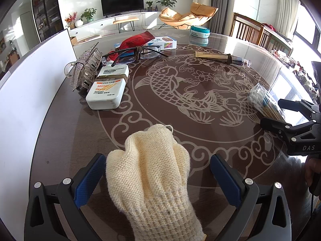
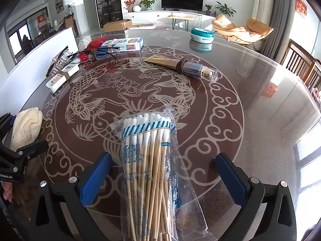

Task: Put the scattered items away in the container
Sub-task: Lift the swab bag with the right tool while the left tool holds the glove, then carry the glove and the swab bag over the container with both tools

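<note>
Sunlit living room, dark round table with a pale fish pattern: nearest the cameras, the left gripper stands wide open around a cream knitted glove, its blue pads clear of the wool on both sides. Beside it, the right gripper is spread fully open around a clear packet of cotton swabs, neither pad pressing it. Farther across lie a white sunscreen box, a sparkly hair clip, glasses, a red packet, a gold tube and a teal jar. A white board stands along the table's left edge.
</note>
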Motion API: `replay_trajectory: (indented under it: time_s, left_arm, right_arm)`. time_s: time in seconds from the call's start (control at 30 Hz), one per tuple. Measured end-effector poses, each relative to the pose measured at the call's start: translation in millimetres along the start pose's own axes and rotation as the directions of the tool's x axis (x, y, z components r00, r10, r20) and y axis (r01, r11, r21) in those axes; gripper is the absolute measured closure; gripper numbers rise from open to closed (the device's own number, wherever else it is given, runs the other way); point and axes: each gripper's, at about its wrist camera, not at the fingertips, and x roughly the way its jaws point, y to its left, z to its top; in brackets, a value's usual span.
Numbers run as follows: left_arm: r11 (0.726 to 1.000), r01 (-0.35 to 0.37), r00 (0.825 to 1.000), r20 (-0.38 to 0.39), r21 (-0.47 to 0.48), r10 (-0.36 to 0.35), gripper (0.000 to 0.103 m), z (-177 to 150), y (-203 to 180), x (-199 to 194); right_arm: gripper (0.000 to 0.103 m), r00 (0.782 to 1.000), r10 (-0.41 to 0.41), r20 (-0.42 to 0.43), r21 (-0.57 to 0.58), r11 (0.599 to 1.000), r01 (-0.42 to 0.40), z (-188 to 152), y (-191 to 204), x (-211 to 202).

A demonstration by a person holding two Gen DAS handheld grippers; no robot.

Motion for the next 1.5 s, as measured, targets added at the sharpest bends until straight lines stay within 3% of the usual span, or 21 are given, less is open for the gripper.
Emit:
replay_trajectory:
  time_s: [0.9, 0.93, 0.97, 1.0, 1.03, 1.07, 1.1, 1.13, 1.3, 1.5]
  left_arm:
    - [1.000, -0.003, 1.000, -0.019, 0.003, 0.003, 0.000, -1, 1, -3]
    - [1.000, -0.004, 1.000, -0.020, 0.002, 0.004, 0.003, -1, 1, -4]
    - [1.000, -0.003, 1.000, -0.004, 0.004, 0.003, 0.016, -1, 1, -8]
    - [1.000, -0.001, 1.000, 0.016, 0.008, 0.001, 0.043, -2, 1, -13]
    - [1.000, 0.002, 1.000, 0.024, 0.007, -0.003, 0.062, -3, 1, -16]
    - [1.000, 0.013, 1.000, 0.025, 0.000, -0.013, 0.064, -5, 3, -19]
    - [1.000, 0.025, 0.999, 0.027, -0.012, -0.025, 0.066, -7, 5, -21]
    - [0.999, 0.038, 0.999, 0.030, -0.023, -0.037, 0.067, -9, 7, -25]
    - [0.996, 0.069, 0.993, 0.101, -0.051, -0.064, 0.067, -23, 12, -62]
    - [0.986, 0.125, 0.972, 0.212, -0.111, -0.100, 0.068, -27, 46, -125]
  right_arm:
    - [0.000, 1.000, 0.006, -0.013, -0.008, 1.000, -0.006, 1, 1, 1]
    - [0.000, 1.000, 0.010, -0.026, -0.016, 1.000, -0.011, 1, 2, 1]
    - [0.000, 0.999, 0.017, -0.041, -0.026, 1.000, -0.018, 1, 2, 0]
    - [0.001, 0.998, 0.023, -0.052, -0.036, 0.999, -0.025, 1, 4, -1]
    - [0.004, 0.998, 0.031, -0.053, -0.050, 0.998, -0.033, -1, 5, -3]
    - [0.019, 0.998, 0.040, -0.043, -0.061, 0.997, -0.042, -1, 7, -7]
    - [0.051, 0.998, 0.044, -0.037, -0.068, 0.997, -0.047, -1, 9, -12]
    - [0.066, 0.998, 0.047, -0.045, -0.070, 0.996, -0.050, -1, 9, -16]
    - [0.070, 0.995, 0.098, -0.003, -0.040, 0.994, -0.098, 4, 11, -48]
    - [0.070, 0.980, 0.194, -0.036, -0.004, 0.981, -0.194, 23, 23, -59]
